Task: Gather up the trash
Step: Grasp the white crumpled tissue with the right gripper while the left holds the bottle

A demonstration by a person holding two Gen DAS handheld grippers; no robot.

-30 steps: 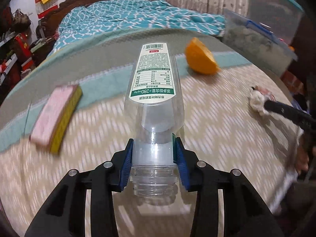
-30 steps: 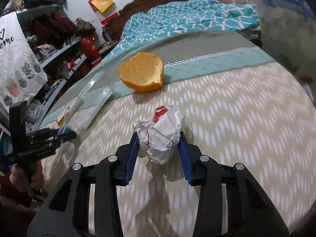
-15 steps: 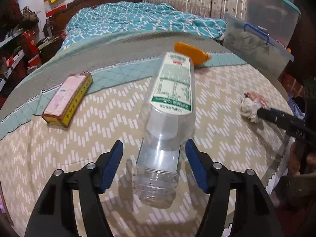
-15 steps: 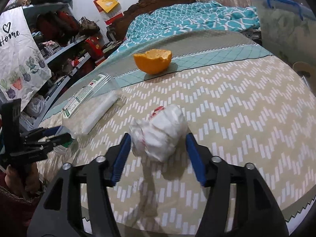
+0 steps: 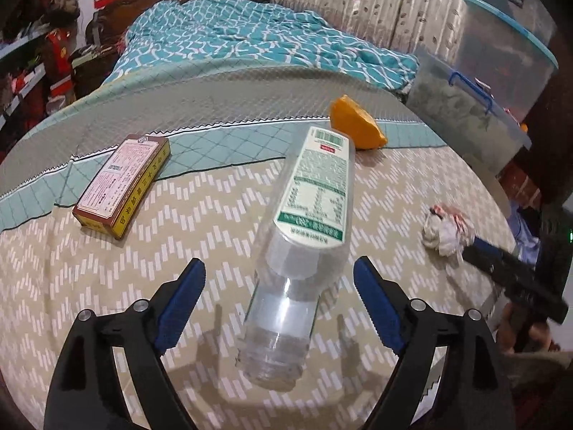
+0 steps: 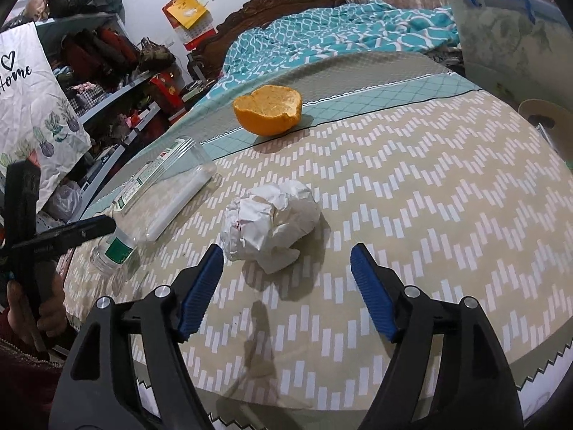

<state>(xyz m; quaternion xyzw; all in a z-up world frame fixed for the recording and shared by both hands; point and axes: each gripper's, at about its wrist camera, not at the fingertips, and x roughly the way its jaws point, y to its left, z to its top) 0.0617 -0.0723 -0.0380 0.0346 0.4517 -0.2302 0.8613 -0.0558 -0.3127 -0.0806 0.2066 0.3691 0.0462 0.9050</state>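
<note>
My left gripper (image 5: 277,279) is spread around the clear plastic bottle (image 5: 301,251) lying on the counter (image 5: 215,215); my right gripper (image 6: 286,268) gapes behind the crumpled paper wad (image 6: 270,224). I'd advance, centre, then squeeze. One bottle, one wad, one orange peel (image 6: 268,113) at 12 o'clock, one box (image 5: 120,182).

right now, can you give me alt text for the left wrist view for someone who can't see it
Open left tongs frame an empty clear plastic bottle lying on a zigzag-patterned tablecloth, neither finger touching it. Beyond lie a small box at left, an orange peel behind, and a crumpled paper wad at right.
</note>
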